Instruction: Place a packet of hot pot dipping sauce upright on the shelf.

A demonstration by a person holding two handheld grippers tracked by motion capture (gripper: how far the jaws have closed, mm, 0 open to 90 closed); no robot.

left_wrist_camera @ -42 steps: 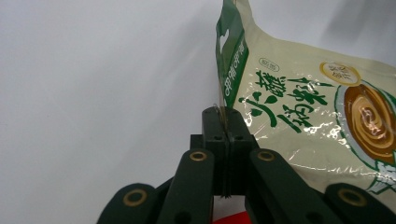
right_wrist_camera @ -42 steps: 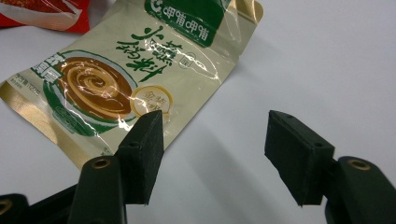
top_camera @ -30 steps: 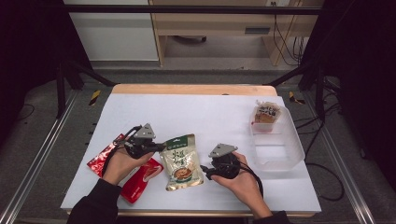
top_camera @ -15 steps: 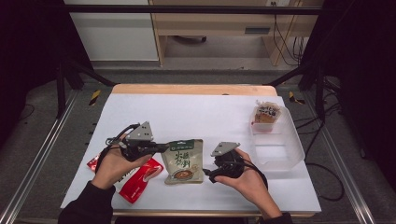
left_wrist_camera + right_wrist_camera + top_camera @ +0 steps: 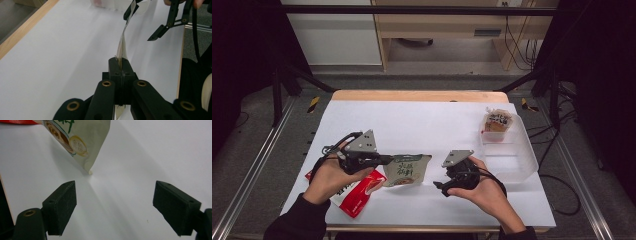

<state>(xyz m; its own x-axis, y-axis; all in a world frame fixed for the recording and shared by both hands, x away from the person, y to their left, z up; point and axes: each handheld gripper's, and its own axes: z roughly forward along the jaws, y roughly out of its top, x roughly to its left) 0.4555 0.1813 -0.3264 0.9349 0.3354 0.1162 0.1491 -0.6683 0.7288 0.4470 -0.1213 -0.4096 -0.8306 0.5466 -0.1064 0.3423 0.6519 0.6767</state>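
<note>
Items outside the work in hand

Red packet [image 5: 357, 192] lies flat at the near left of the white counter [image 5: 427, 125]. Clear plastic tub [image 5: 512, 155] sits at the right edge; a wrapped snack [image 5: 497, 121] leans at its far end.

A lab-like recording bay: white-topped table [image 5: 427, 120] between metal rails [image 5: 254, 165], dark curtains at both sides, cables [image 5: 517, 45] trailing far right.

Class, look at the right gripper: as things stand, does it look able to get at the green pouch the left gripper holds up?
Probably yes. The right gripper has open jaws, and the green pouch hangs just ahead of them, pinched by the left gripper. Bare white table lies between, with nothing blocking.
</note>
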